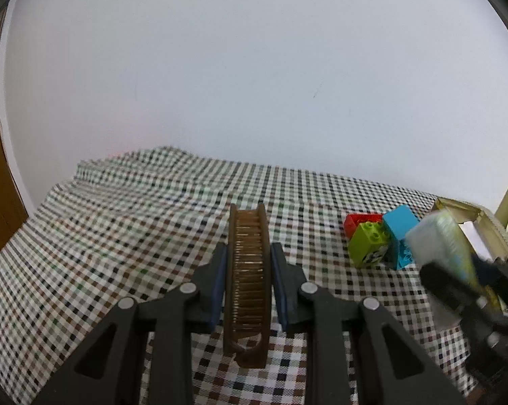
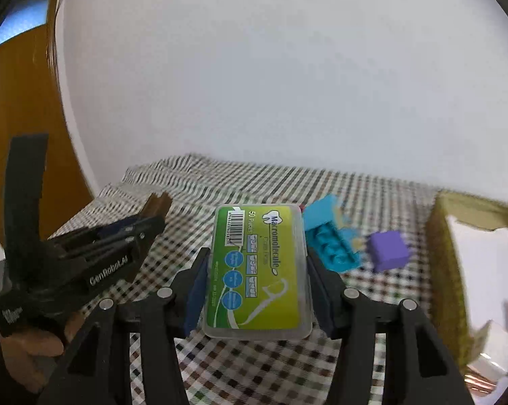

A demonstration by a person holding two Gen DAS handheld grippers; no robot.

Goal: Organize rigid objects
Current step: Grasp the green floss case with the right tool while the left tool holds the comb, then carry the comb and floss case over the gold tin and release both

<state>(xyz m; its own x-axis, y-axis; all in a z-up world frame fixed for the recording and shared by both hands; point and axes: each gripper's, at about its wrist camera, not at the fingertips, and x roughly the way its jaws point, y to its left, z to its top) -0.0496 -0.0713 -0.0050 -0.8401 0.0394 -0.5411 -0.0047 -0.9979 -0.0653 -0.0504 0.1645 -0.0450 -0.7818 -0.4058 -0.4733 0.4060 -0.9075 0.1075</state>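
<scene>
Left gripper (image 1: 248, 260): you are clamping the brown wooden comb (image 1: 248, 290).
Right gripper (image 2: 257, 270): you are gripping the green-labelled clear plastic floss box (image 2: 258, 271).
Open room: checked tablecloth (image 1: 119, 236) lying bare far left.
Right edge: open cardboard box (image 2: 446, 270) standing near.

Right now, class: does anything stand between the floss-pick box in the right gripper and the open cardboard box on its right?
Yes. The blue block and purple block lie on the checked cloth between the floss-pick box, held by the right gripper, and the cardboard box. The floss-pick box appears raised, so it may pass over them.
</scene>
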